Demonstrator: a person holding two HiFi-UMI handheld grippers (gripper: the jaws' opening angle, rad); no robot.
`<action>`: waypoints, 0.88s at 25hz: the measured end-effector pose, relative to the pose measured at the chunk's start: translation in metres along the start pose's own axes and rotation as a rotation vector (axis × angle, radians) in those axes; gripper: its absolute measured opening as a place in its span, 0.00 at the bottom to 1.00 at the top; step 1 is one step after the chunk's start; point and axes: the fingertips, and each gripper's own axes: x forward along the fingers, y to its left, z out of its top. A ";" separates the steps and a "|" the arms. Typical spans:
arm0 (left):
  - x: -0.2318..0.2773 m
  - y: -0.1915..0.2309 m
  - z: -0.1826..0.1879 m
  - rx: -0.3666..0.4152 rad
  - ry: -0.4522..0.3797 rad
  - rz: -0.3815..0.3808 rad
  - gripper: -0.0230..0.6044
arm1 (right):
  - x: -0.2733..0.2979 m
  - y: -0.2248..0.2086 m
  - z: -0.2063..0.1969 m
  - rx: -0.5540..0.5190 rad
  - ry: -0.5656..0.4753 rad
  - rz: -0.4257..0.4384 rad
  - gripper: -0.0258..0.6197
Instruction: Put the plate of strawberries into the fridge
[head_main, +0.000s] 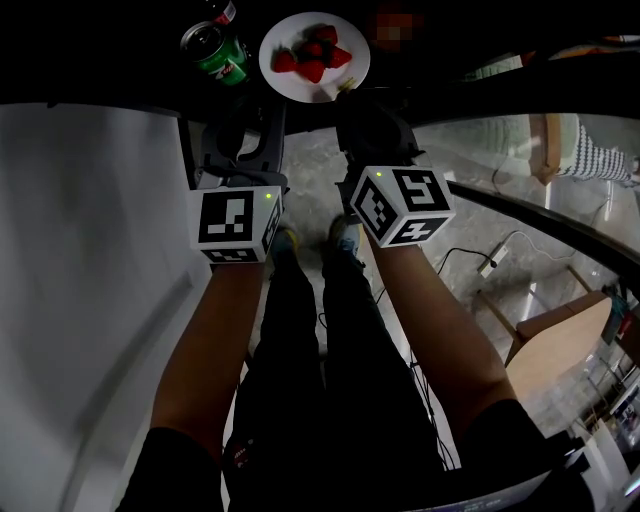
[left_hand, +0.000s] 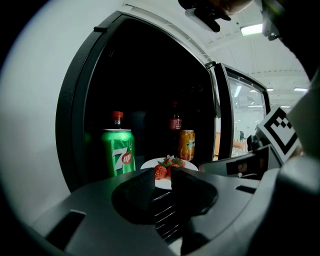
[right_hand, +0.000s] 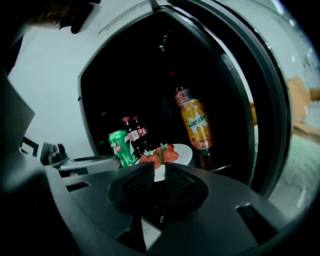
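Note:
A white plate of strawberries (head_main: 315, 55) sits at the mouth of the open, dark fridge (left_hand: 150, 90). My right gripper (head_main: 347, 92) is shut on the plate's near rim (right_hand: 159, 172), with the strawberries (right_hand: 162, 155) just beyond its jaws. From the left, my left gripper (head_main: 258, 105) points at the same plate (left_hand: 163, 181). Its jaws stand close together with the white rim between them, so it looks shut on the plate too. In the head view its tips are lost in the dark.
A green 7up can (head_main: 215, 50) (left_hand: 119, 150) stands just left of the plate, with cola bottles (right_hand: 134, 132) behind it. An orange Mirinda bottle (right_hand: 196, 125) and an orange can (left_hand: 187, 144) stand deeper right. The glass door (left_hand: 245, 105) hangs open on the right.

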 end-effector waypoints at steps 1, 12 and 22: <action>0.000 0.000 -0.001 0.002 0.002 -0.001 0.20 | -0.001 0.003 0.000 -0.074 0.002 -0.007 0.14; 0.000 0.001 -0.001 0.022 0.008 -0.006 0.20 | 0.004 0.015 -0.017 -0.254 0.051 -0.019 0.14; 0.005 0.006 -0.005 0.022 0.012 -0.006 0.20 | 0.020 0.008 -0.011 -0.283 0.039 -0.044 0.14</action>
